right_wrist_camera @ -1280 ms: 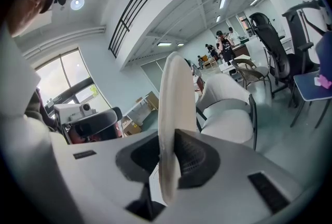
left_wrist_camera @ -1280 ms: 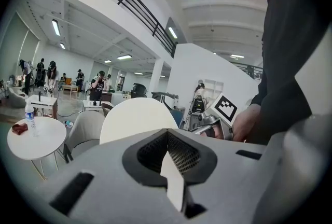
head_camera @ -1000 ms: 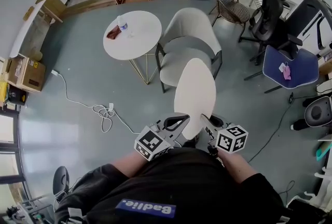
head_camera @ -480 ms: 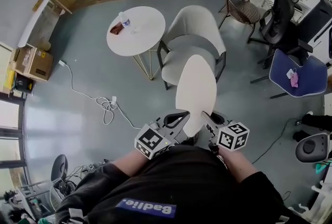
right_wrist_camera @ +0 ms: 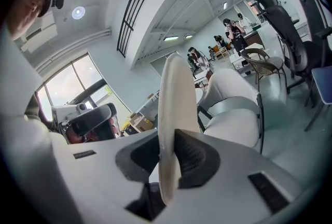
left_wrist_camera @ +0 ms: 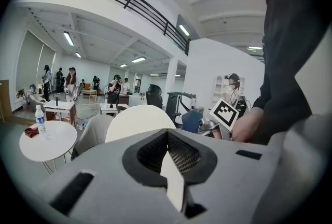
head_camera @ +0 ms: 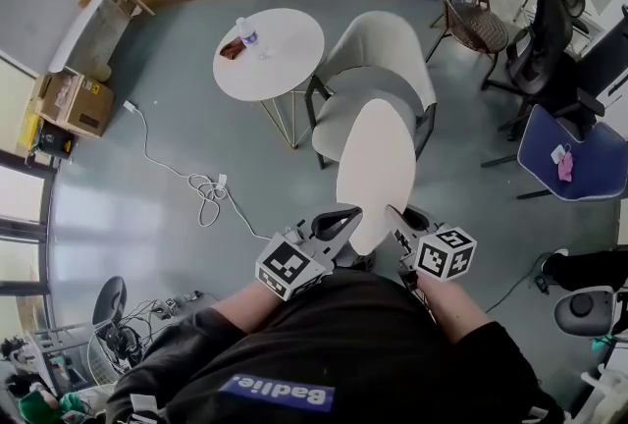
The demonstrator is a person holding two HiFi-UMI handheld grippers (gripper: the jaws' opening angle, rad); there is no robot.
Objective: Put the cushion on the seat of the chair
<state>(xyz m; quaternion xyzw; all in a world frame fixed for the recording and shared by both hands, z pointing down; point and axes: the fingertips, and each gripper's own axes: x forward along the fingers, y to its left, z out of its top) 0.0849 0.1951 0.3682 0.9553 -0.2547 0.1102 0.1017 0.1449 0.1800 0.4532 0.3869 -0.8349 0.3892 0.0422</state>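
A cream oval cushion (head_camera: pixel 375 167) hangs in the air in front of me, held at its near end from both sides. My left gripper (head_camera: pixel 340 228) is shut on its left edge, a cream sliver showing between the pads (left_wrist_camera: pixel 173 176). My right gripper (head_camera: pixel 396 228) is shut on the right edge, and the cushion (right_wrist_camera: pixel 174 109) stands edge-on between its pads. The pale upholstered chair (head_camera: pixel 378 54) with black legs stands just beyond. The cushion's far end overlaps the chair's seat (head_camera: pixel 341 118) in the head view. In the right gripper view the chair (right_wrist_camera: pixel 233 114) lies ahead to the right.
A round white table (head_camera: pixel 268 54) with a water bottle (head_camera: pixel 245 31) stands left of the chair. A white cable (head_camera: pixel 201 191) trails on the grey floor. A wicker chair (head_camera: pixel 471 10) and a blue chair (head_camera: pixel 579 152) are to the right. Cardboard boxes (head_camera: pixel 74 103) sit far left.
The chair and table have slid lower and rightward in the head view as both grippers carried the cushion toward the chair. Both grips are unchanged.
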